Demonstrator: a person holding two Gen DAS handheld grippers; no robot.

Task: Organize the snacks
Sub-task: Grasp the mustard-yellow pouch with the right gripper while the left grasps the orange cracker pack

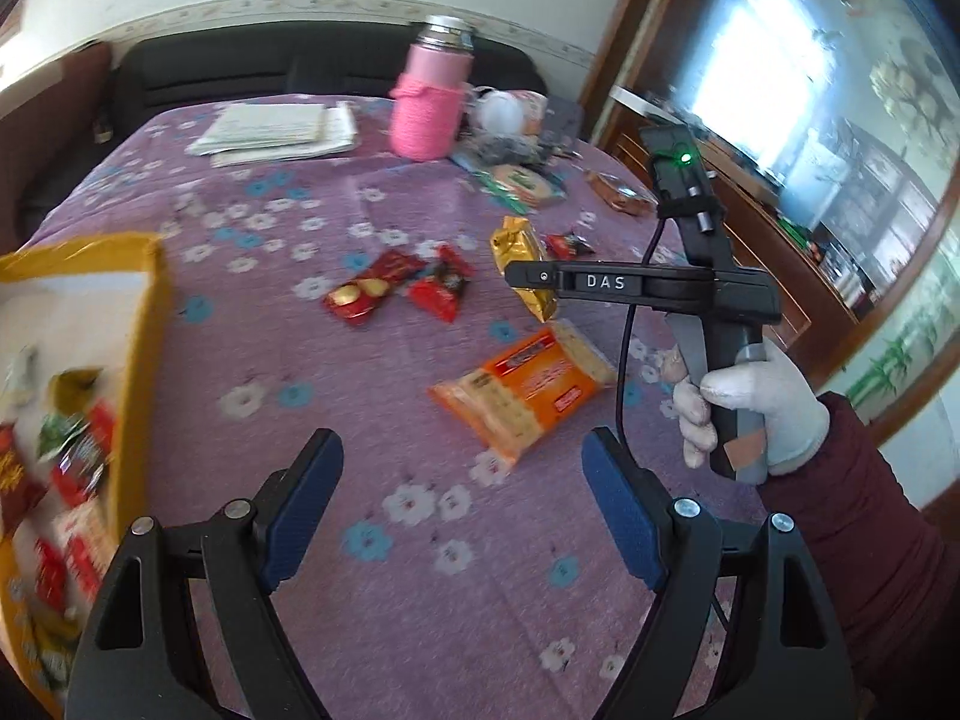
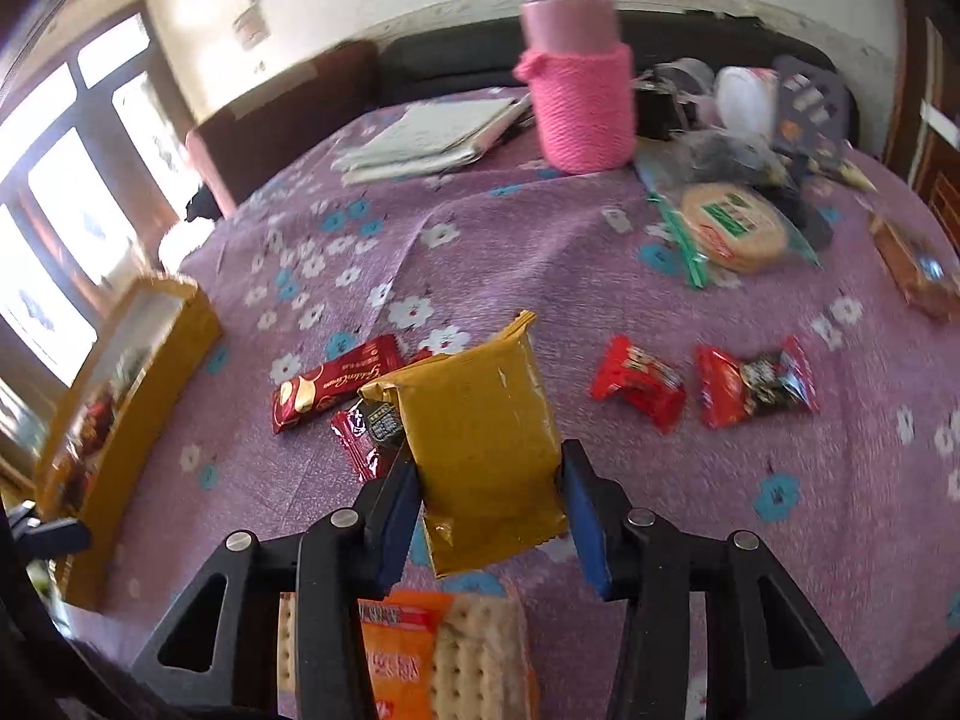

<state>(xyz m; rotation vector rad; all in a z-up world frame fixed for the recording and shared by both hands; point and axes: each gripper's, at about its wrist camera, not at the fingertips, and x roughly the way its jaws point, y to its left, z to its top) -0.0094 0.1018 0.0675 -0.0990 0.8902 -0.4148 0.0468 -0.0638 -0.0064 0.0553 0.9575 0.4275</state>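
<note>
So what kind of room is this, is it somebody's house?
Most likely a living room at home. A table with a purple flowered cloth holds loose snacks, a pink flask in a knitted sleeve and some papers. A dark sofa stands behind it, and a window is at the side.

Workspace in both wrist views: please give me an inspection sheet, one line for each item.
Surface: purple flowered cloth covers the table.
Job's things: yellow box at the left, partly filled with snacks; gold packet; orange cracker pack; red wrappers loose on the cloth.
Clutter: pink bottle, papers, bagged round crackers.
Grippers: left gripper with jaws wide and nothing between them; right gripper with jaws around the gold packet, pads at its sides.
Cables: black cable hangs from the right gripper.
Surroundings: dark sofa behind, wooden cabinet at the right.
</note>
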